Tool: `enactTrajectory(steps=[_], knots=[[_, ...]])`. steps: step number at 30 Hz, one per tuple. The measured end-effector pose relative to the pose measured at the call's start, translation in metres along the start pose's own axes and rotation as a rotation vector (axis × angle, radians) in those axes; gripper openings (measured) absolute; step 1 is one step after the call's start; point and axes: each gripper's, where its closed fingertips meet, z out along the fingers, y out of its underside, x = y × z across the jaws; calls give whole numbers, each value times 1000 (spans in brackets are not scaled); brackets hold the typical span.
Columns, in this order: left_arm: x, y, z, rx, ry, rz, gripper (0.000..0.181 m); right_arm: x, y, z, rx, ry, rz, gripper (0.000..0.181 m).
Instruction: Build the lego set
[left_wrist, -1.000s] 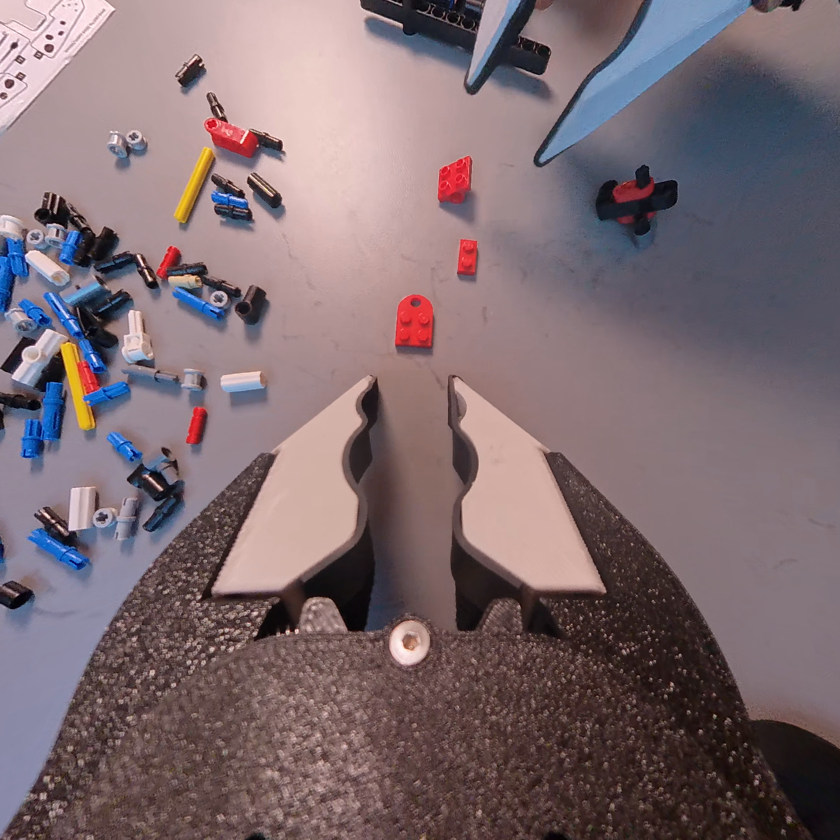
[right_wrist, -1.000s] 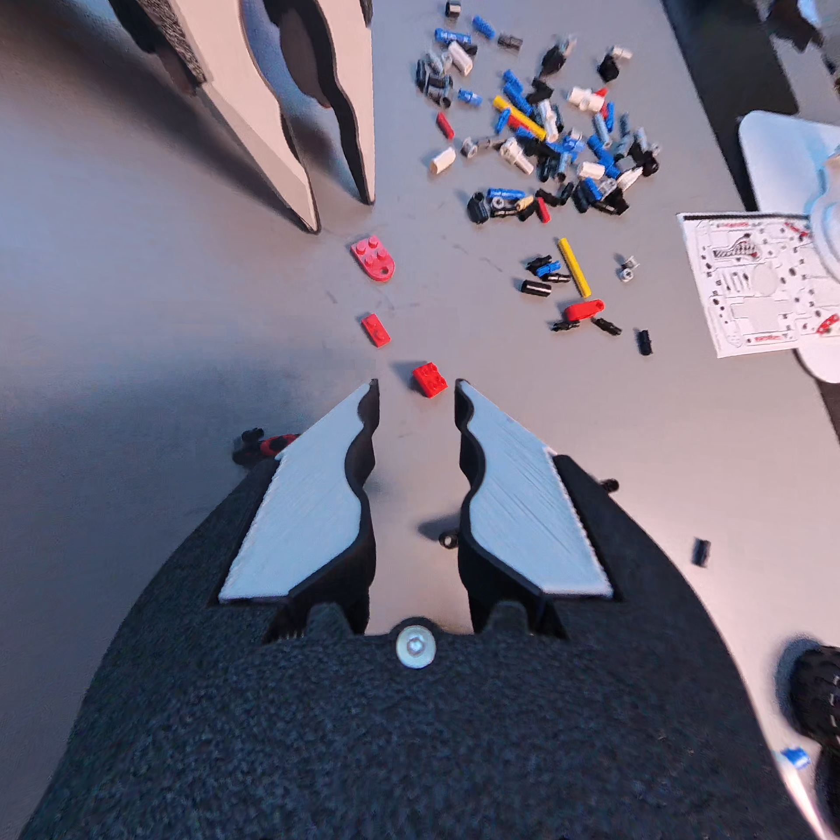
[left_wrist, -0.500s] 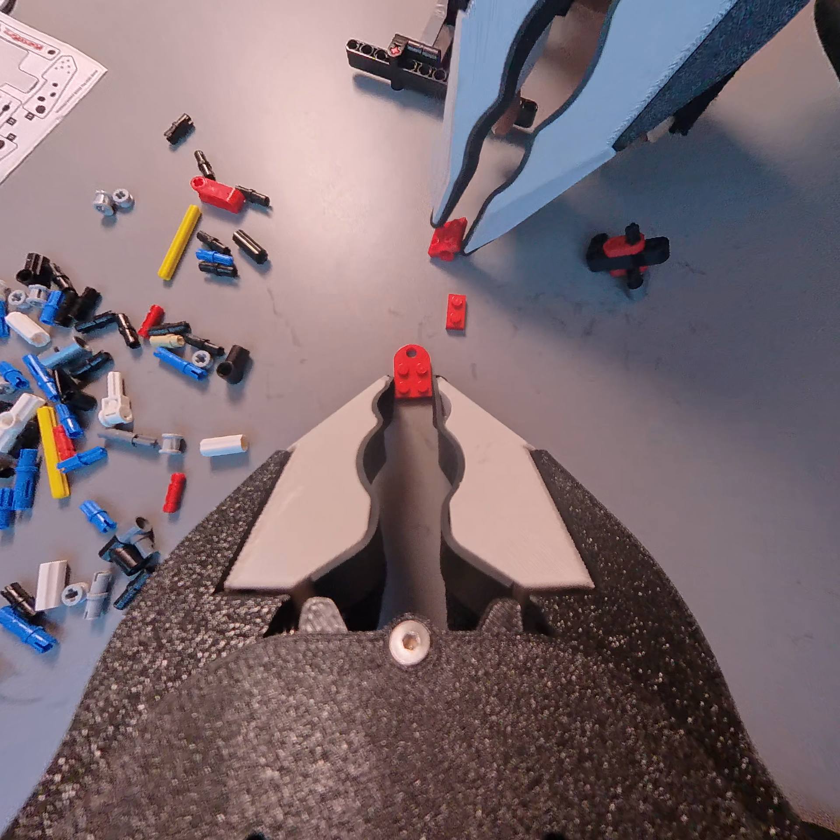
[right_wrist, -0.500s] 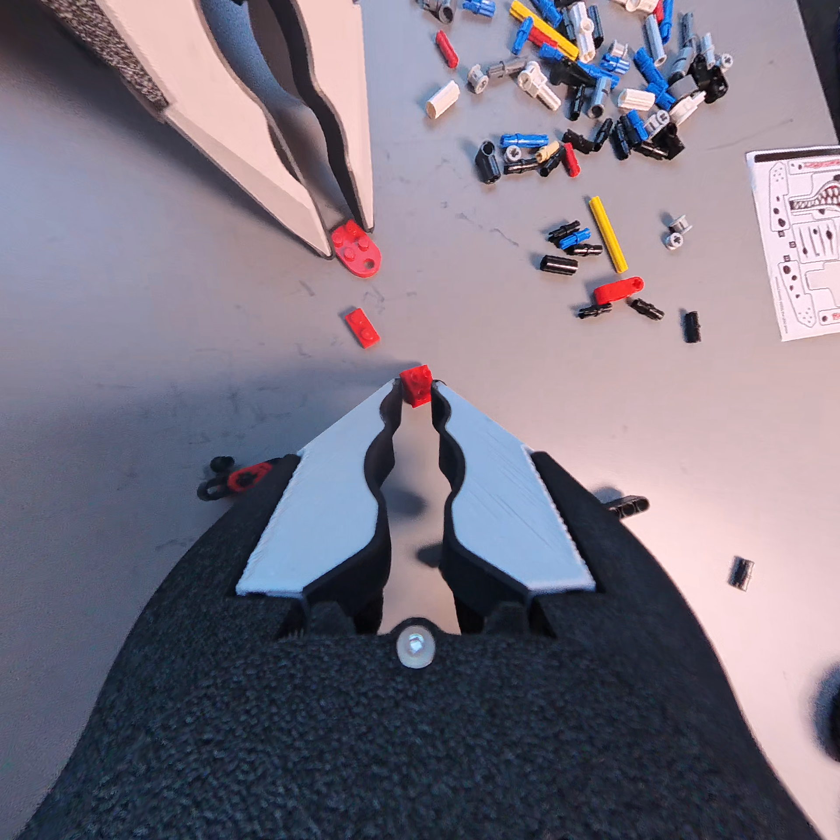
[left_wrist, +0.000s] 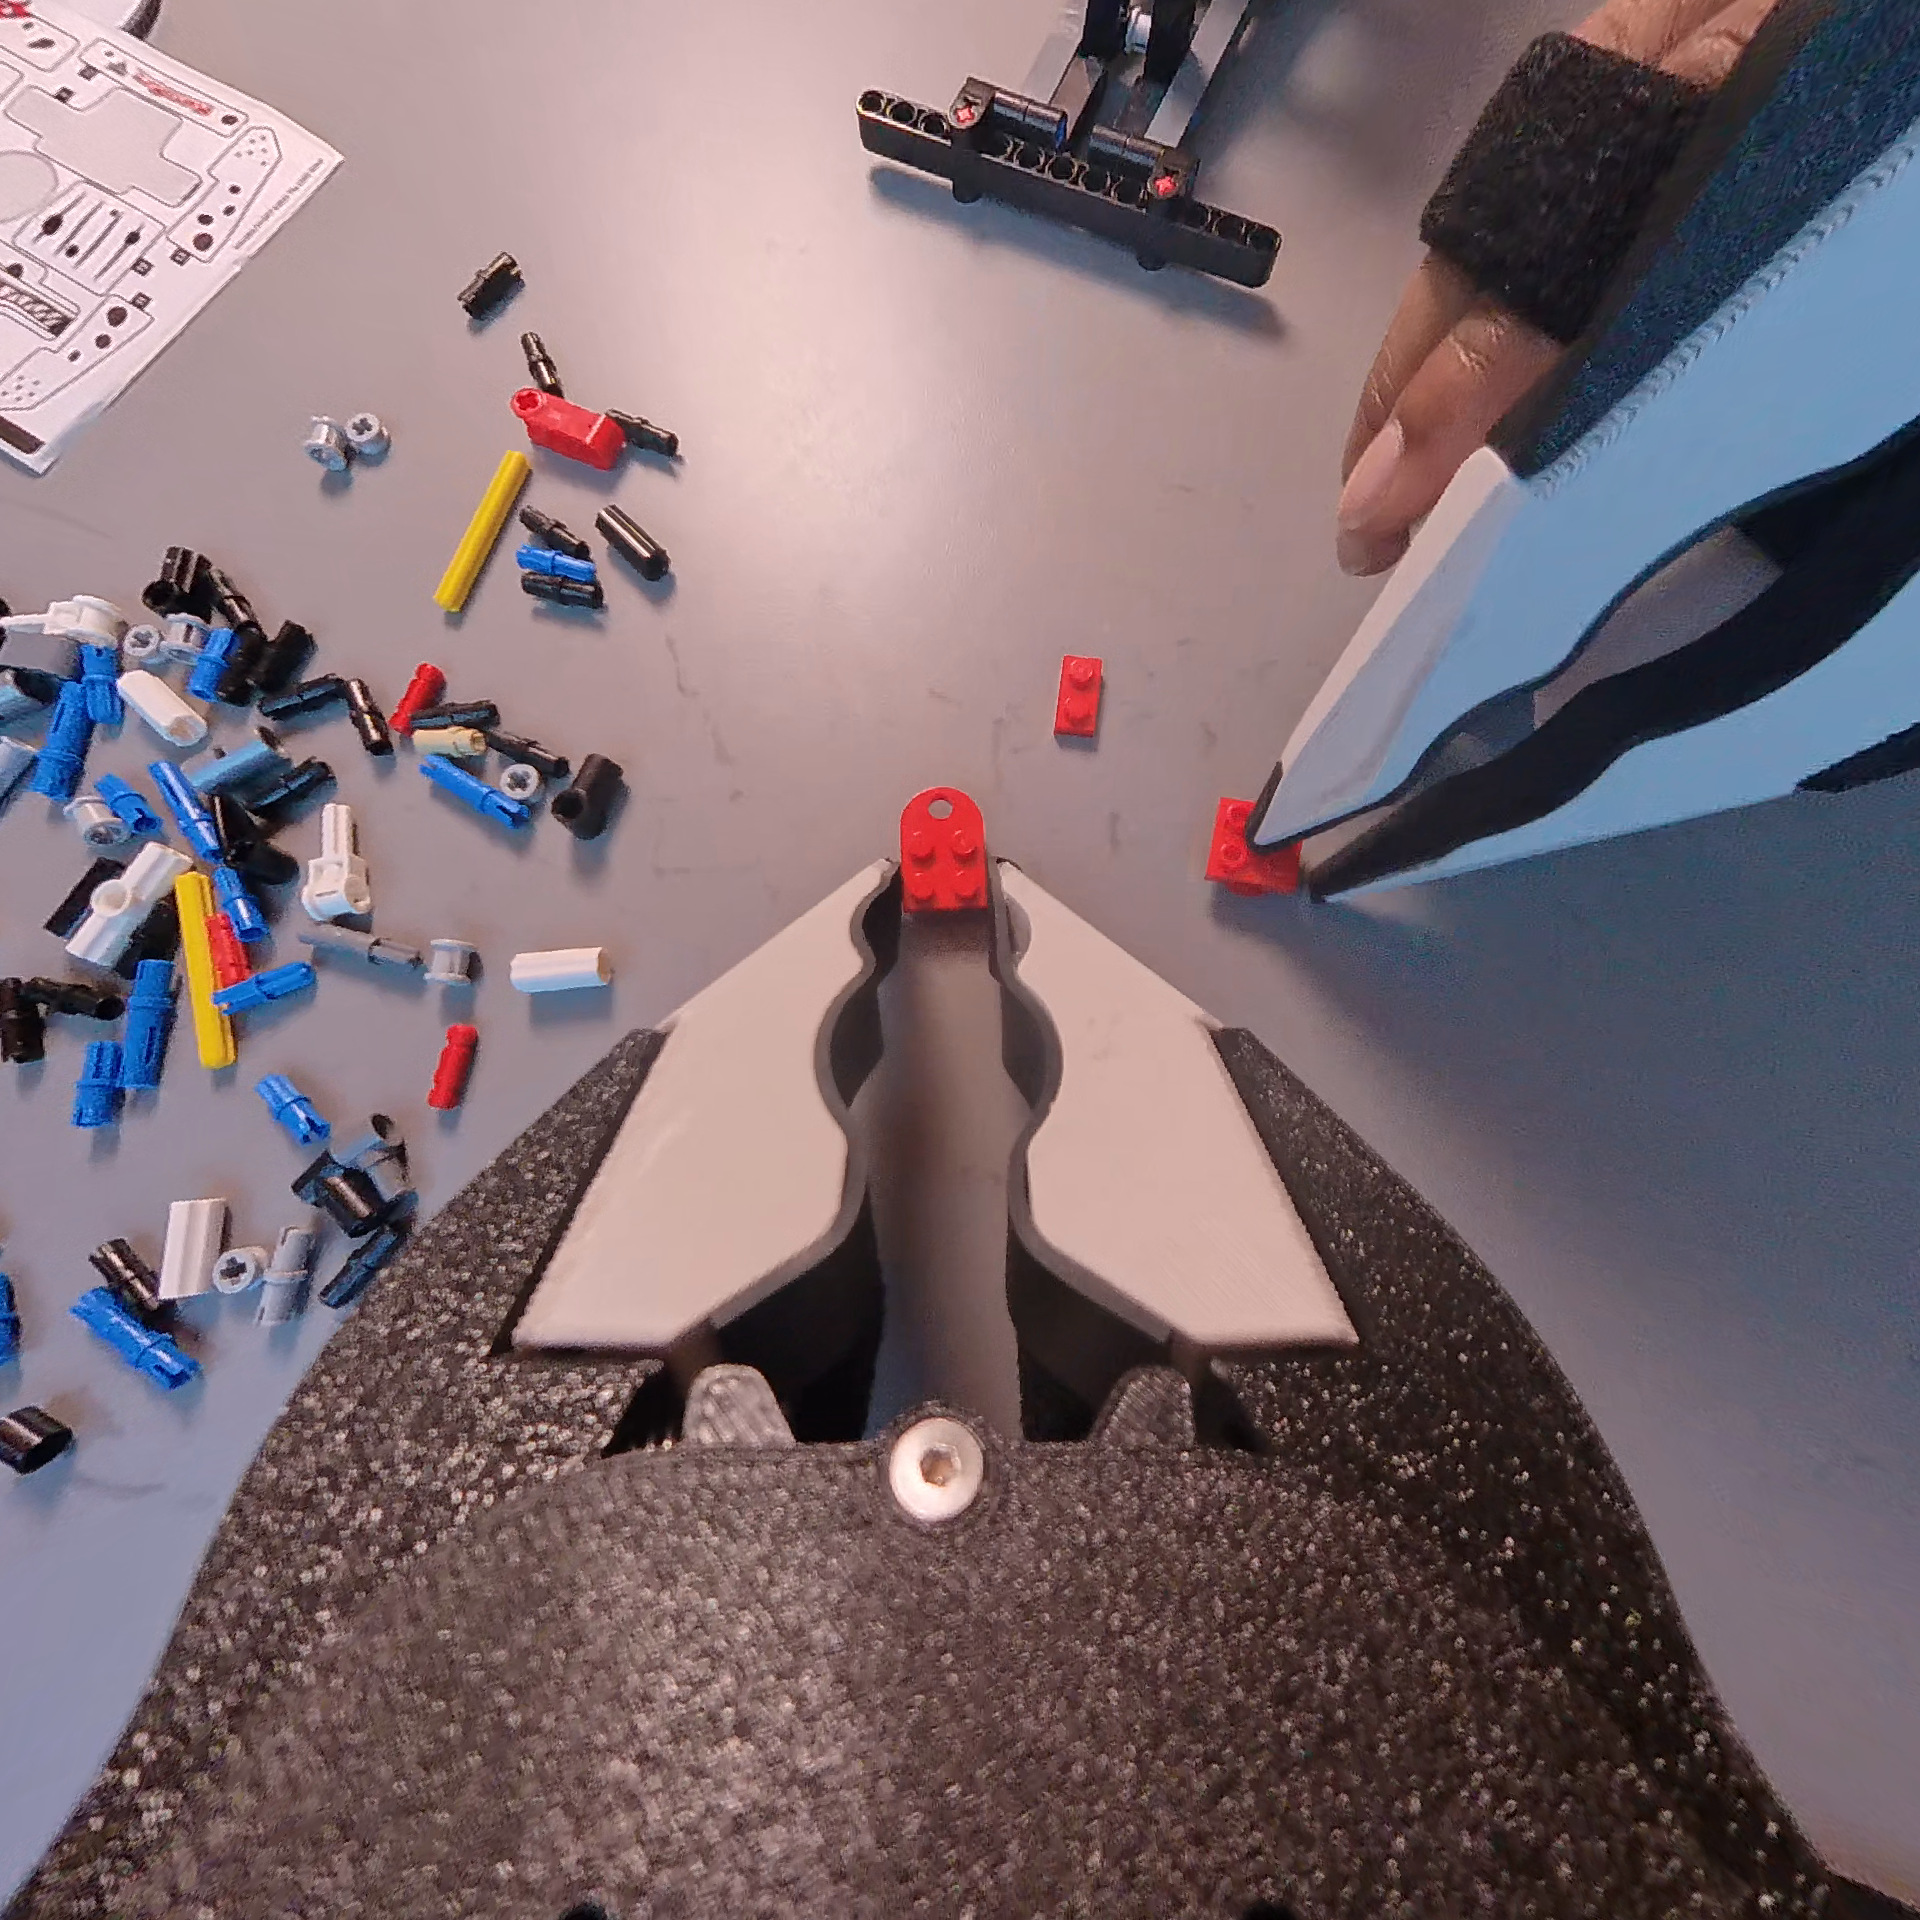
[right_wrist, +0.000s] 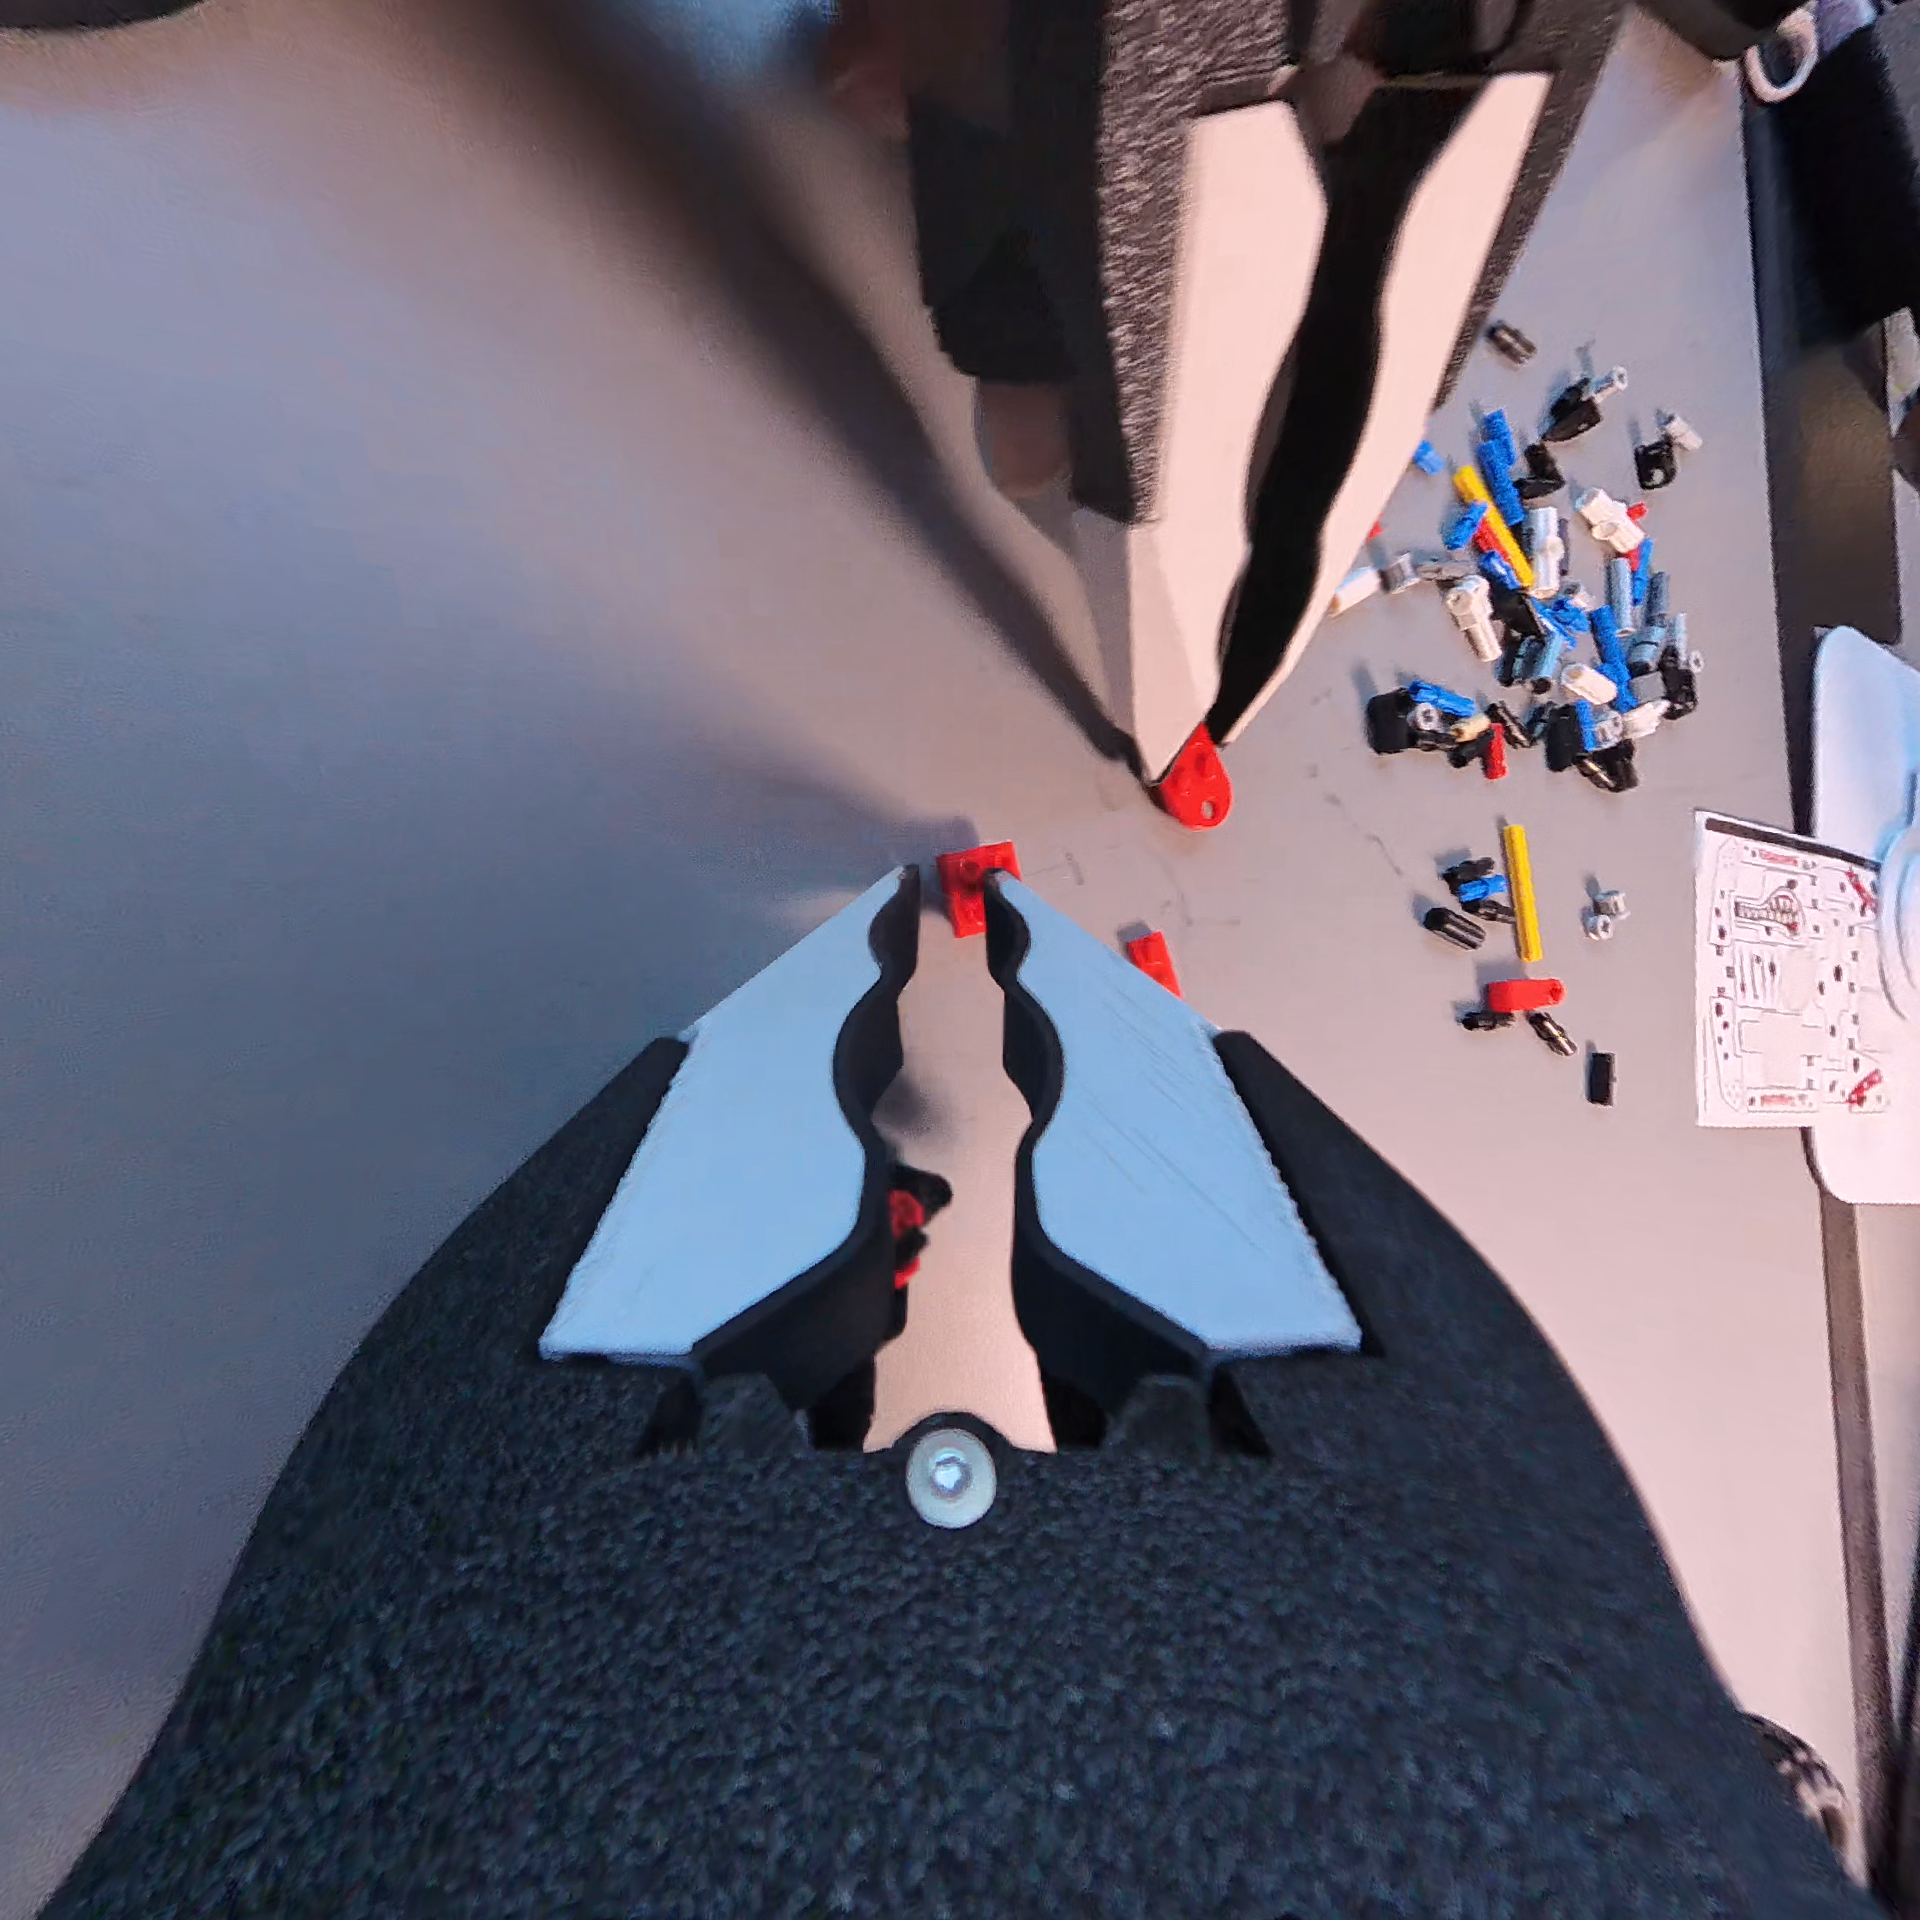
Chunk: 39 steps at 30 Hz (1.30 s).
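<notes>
Red rounded plate with a hole (left_wrist: 942, 854) pinched at its square end between the left gripper (left_wrist: 943, 875) tips, rounded end jutting forward, low over the grey table (left_wrist: 1558, 1143). Red square brick (right_wrist: 975, 885) nipped between the right gripper (right_wrist: 951, 883) tips, close to that plate's right. Small red plate (left_wrist: 1078, 696) loose just ahead, between both tongs. Loose-pin pile (left_wrist: 208, 831) crowding the left; bare tabletop open right. Black beam frame (left_wrist: 1070, 166) far ahead.
</notes>
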Motion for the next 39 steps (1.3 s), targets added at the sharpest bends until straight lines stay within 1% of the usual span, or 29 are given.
enactTrajectory(steps=[4,8,10,14,17,21,24,26,28,32,36,39], knots=[[0,-1,-3,12,5,-4,16,-12,-3,-5,16,-58,-3,20],[3,-5,-8,39,38,-15,16,-14,-10,-17,95,-155,87,31],[12,-9,-14,75,108,-10,16,-6,-13,-28,160,-191,146,32],[43,-17,-31,171,324,29,16,20,-14,-44,286,-178,206,28],[60,-25,-41,232,420,73,16,23,-18,-49,370,-215,257,22],[71,-29,-42,245,401,170,15,22,-23,-50,426,-350,463,20],[74,-35,-43,260,356,231,16,15,-28,-52,439,-435,520,20],[76,-39,-44,276,336,264,15,12,-26,-49,418,-442,528,17],[76,-38,-44,270,321,290,15,11,-28,-51,432,-455,538,14],[72,-40,-46,296,316,269,15,16,-29,-51,447,-464,597,13],[65,-50,-53,366,298,235,16,28,-34,-59,526,-496,707,7],[65,-55,-57,386,262,266,16,32,-37,-63,559,-505,738,6]])
